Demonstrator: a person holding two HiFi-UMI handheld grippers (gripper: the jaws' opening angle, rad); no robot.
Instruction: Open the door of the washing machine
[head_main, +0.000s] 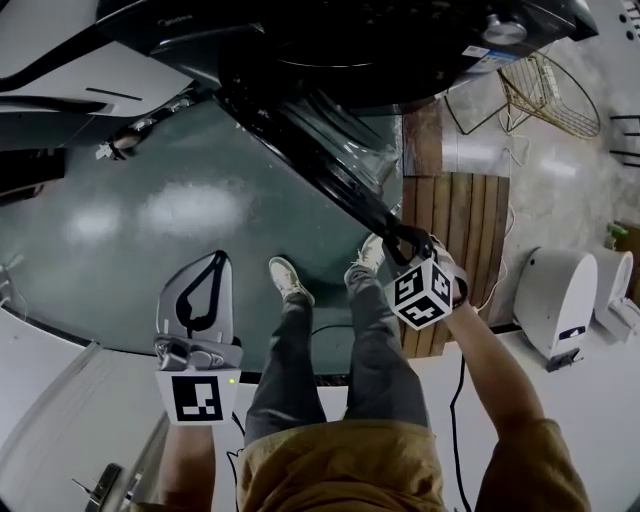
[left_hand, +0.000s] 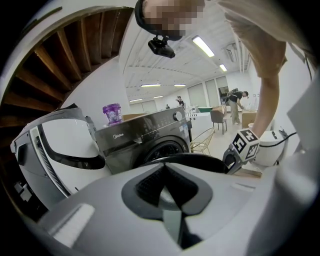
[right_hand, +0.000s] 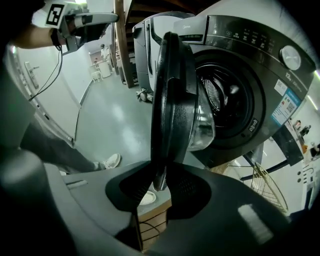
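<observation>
The dark washing machine (head_main: 400, 40) stands at the top of the head view, its round door (head_main: 320, 150) swung well out from the drum opening (right_hand: 225, 100). My right gripper (head_main: 405, 240) is shut on the door's free edge; in the right gripper view that edge (right_hand: 159, 170) runs down between the pads. My left gripper (head_main: 210, 262) hangs apart at the lower left, over the floor, shut with nothing in it. In the left gripper view its tips (left_hand: 172, 200) meet in front of the machine (left_hand: 145, 137) and the door (left_hand: 195, 161).
My legs and shoes (head_main: 290, 280) stand just before the door. Wooden planks (head_main: 460, 230) and a white appliance (head_main: 555, 300) lie to the right, a gold wire frame (head_main: 550, 90) beyond. Left of the machine stands a white machine (left_hand: 60, 145); a purple container (left_hand: 112, 114) sits on top.
</observation>
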